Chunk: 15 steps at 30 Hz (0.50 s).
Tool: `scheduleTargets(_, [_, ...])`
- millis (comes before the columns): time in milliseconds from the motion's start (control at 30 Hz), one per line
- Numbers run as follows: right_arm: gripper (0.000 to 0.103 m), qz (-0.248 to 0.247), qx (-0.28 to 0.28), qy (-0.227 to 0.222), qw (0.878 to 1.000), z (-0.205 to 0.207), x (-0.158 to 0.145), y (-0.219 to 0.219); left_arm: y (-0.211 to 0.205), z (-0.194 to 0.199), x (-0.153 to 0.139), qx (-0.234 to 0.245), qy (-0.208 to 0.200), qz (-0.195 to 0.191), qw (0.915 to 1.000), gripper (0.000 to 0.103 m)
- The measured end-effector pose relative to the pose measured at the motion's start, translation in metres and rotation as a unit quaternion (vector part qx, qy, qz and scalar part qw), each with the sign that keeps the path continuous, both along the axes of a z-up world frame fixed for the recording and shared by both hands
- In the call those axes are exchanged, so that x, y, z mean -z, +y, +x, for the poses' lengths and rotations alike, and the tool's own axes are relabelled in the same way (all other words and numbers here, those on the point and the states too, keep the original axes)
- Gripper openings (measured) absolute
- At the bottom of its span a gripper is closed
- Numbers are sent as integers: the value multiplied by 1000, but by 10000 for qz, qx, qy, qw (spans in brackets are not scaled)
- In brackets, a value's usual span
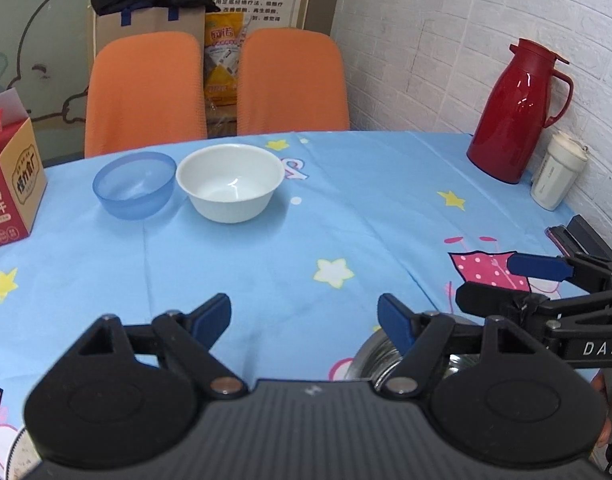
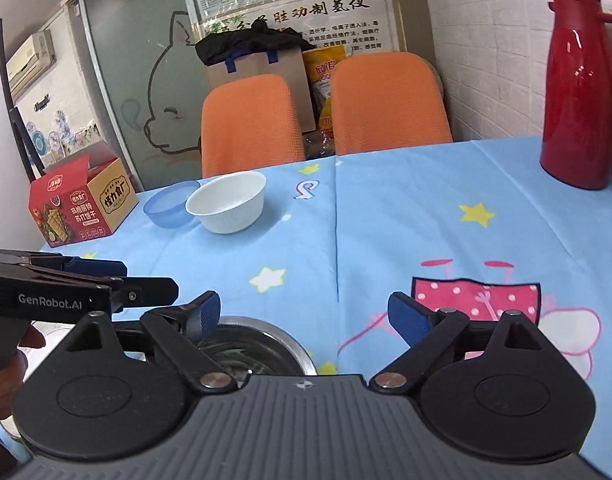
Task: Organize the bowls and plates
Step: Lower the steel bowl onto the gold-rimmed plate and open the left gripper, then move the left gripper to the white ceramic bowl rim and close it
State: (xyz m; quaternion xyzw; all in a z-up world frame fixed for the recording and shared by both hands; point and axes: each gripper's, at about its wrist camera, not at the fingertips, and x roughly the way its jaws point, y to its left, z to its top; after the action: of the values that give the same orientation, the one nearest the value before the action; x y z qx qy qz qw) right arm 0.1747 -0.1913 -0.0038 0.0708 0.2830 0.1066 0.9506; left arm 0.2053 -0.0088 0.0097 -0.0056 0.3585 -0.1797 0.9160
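Note:
A white bowl point(image 1: 231, 182) and a translucent blue bowl point(image 1: 135, 184) stand side by side at the far side of the table; both also show in the right wrist view, the white bowl point(image 2: 227, 202) and the blue bowl point(image 2: 170, 204). A steel bowl point(image 1: 380, 354) sits at the near edge, partly hidden under the grippers; it also shows in the right wrist view point(image 2: 262, 344). My left gripper point(image 1: 304, 318) is open and empty above the cloth. My right gripper point(image 2: 302, 312) is open and empty, its left finger over the steel bowl.
A red thermos jug point(image 1: 516, 112) and a white tumbler point(image 1: 558, 176) stand at the right by the brick wall. A red snack box point(image 2: 82, 204) sits at the left. Two orange chairs point(image 1: 214, 84) stand behind the table. A dark device point(image 1: 578, 236) lies at the right edge.

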Motion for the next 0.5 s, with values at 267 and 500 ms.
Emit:
scheduleTargets(267, [103,-134,-413,31,9991,47,-6,24,28,37,10,-277,190,130,9993,74])
scheduleTargets(500, [103,-385,-715,81,9967,95,-12,42,62,88,11,-745,508,-372,9952,74])
